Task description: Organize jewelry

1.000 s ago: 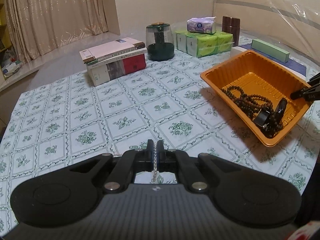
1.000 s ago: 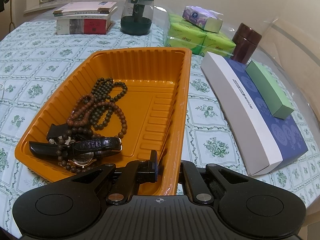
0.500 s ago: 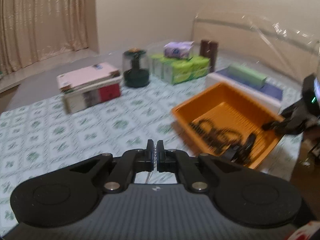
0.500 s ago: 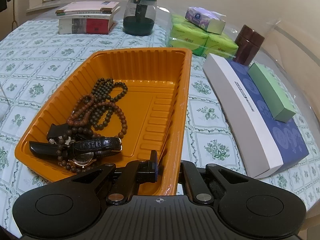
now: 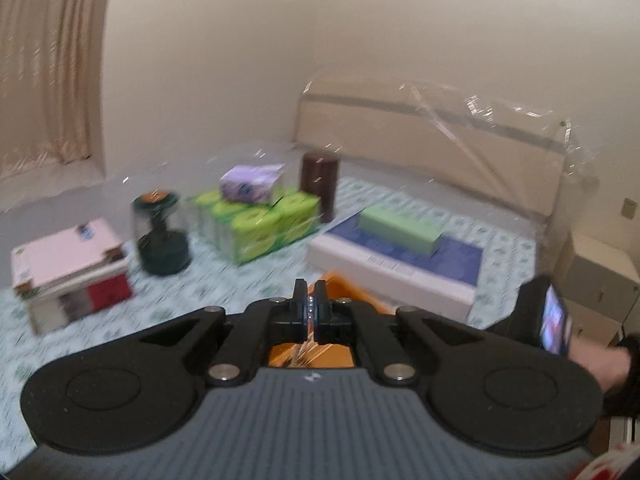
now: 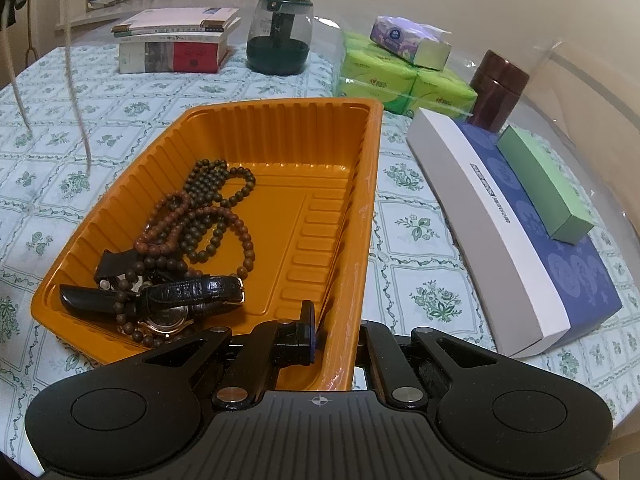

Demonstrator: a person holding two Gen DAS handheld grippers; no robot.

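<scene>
My left gripper (image 5: 311, 300) is shut on a thin silvery chain (image 5: 310, 312), held high above the table. The picture is blurred. Below its fingers shows part of the orange tray (image 5: 352, 290). In the right wrist view the chain (image 6: 78, 92) hangs as two pale strands at the left, above the tablecloth beside the tray. My right gripper (image 6: 334, 338) is shut on the near right wall of the orange tray (image 6: 280, 120), one finger inside and one outside. Brown bead strings (image 6: 208, 208) and a black-strapped watch (image 6: 188, 296) lie in the tray's near left part.
At the back of the table stand stacked books (image 6: 176, 40), a dark green jar (image 6: 279, 40), green tissue packs (image 6: 400, 80) and a brown canister (image 6: 498, 88). A white and blue box (image 6: 512, 240) carrying a green box (image 6: 544, 184) lies right of the tray.
My left gripper has risen and swung right toward the tray with the chain, which now hangs in the right wrist view. The right gripper and tray have not moved.
</scene>
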